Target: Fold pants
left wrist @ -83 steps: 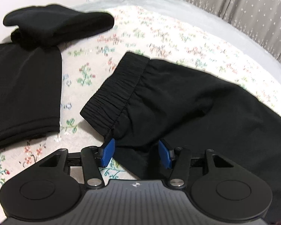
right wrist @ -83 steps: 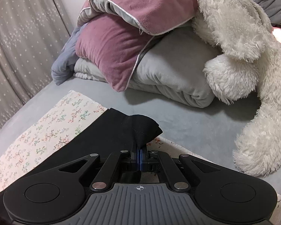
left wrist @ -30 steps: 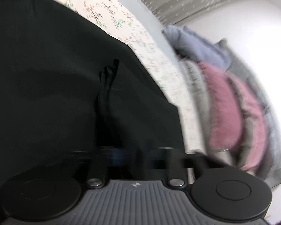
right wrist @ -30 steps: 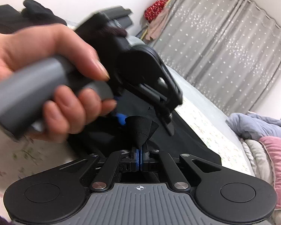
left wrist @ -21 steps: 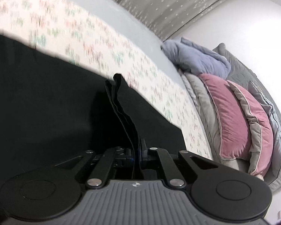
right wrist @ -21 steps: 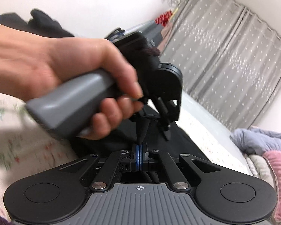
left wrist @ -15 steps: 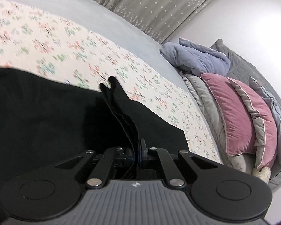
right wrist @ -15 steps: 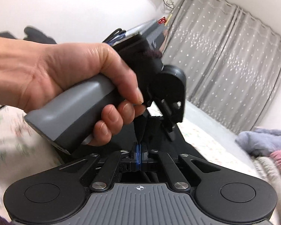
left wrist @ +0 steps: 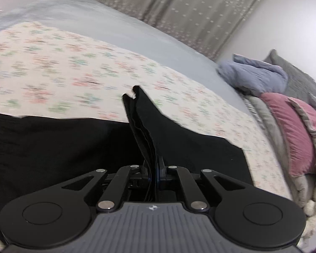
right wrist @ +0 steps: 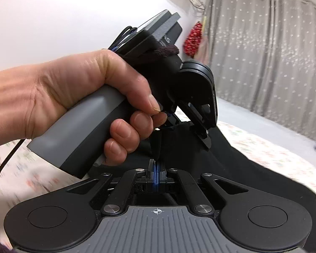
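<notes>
Flowered sheet (left wrist: 78, 67) covers the soft bed, where matte black pants (left wrist: 52, 147) drape in limp folds; left claw (left wrist: 152, 177) and right claw (right wrist: 156, 176) each pinch a bunched ridge of cloth.

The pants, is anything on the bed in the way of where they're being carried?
Nothing visible. Both grippers, left and right, are shut on the pants; the floral sheet ahead looks bare, and the pillows sit off to the side.

The pants (left wrist: 52, 147) lie on the floral sheet (left wrist: 73, 63), pillows (left wrist: 295, 130) to the right.
</notes>
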The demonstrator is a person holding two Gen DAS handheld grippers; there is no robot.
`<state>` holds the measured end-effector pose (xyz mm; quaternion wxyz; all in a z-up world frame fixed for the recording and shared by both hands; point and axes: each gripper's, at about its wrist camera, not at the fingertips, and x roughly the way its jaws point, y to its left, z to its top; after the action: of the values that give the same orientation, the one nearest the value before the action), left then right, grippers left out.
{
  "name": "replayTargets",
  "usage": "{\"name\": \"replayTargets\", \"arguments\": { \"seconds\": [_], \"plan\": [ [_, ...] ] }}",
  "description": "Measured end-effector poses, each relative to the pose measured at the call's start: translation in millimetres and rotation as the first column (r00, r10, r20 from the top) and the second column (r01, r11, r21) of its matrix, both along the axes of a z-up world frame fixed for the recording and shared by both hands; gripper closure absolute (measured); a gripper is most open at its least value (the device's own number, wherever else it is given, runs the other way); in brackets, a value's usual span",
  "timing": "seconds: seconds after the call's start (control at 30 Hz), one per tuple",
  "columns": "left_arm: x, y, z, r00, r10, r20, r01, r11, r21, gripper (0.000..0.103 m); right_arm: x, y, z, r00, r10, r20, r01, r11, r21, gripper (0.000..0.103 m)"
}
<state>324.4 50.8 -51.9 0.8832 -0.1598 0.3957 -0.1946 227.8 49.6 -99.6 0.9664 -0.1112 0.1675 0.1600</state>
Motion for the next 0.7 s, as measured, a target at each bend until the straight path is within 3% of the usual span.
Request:
{"name": "replayTargets", "arguments": {
  "seconds": [0.33, 0.53, 0.7],
  "plan": [
    [2, 81, -2, 0.99, 0.138, 0.025, -0.14, 0.983, 0.119, 0.103, 20, 69, -11, 0.989, 0.147, -0.026, -0.148, 0.989, -0.009, 0.103],
    [9, 97, -16, 0.988, 0.153, -0.013, -0.151, 0.982, 0.11, 0.103, 47, 75, -11, 0.981, 0.165, -0.102, -0.159, 0.985, 0.069, 0.103],
    [5, 107, -19, 0.986, 0.167, -0.018, -0.164, 0.98, 0.109, 0.103, 52, 79, -12, 0.977, 0.17, -0.131, -0.162, 0.984, 0.069, 0.103]
  ]
}}
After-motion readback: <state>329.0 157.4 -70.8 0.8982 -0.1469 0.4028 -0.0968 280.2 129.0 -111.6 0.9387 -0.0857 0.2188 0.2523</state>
